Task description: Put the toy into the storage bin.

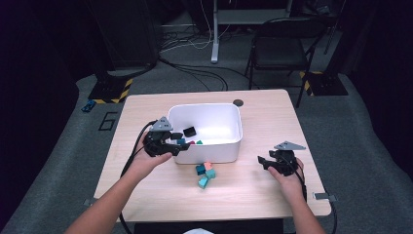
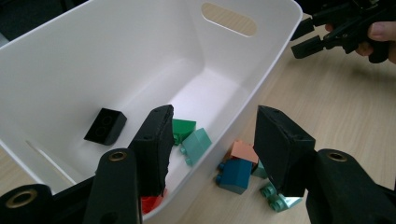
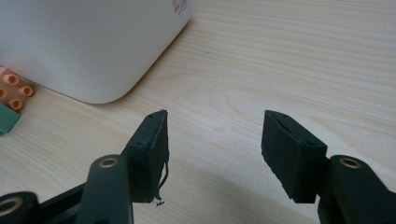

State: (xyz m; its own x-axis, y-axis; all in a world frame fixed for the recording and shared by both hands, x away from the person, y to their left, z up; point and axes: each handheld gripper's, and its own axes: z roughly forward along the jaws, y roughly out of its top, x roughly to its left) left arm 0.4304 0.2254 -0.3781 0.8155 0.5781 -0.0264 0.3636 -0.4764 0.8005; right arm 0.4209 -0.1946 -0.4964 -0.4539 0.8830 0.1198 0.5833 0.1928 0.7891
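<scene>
A white bin (image 1: 229, 141) stands mid-table. Inside it lie a black brick (image 2: 105, 126), a green brick (image 2: 183, 127), a mint brick (image 2: 197, 143) and a red brick (image 2: 152, 203). My left gripper (image 2: 214, 112) is open over the bin's near left rim, nothing between its jaws; in the high view the left gripper (image 1: 179, 141) sits at that corner. On the table in front of the bin lie an orange brick (image 2: 243, 150), a blue brick (image 2: 236, 173) and a mint brick (image 2: 280, 201). My right gripper (image 3: 215, 114) is open and empty above bare wood right of the bin.
The wooden table (image 1: 272, 117) has free room right of and behind the bin. A small dark disc (image 1: 237, 103) sits near the far edge. Beyond the table stand a folding chair (image 1: 280, 48) and floor cables (image 1: 195, 73).
</scene>
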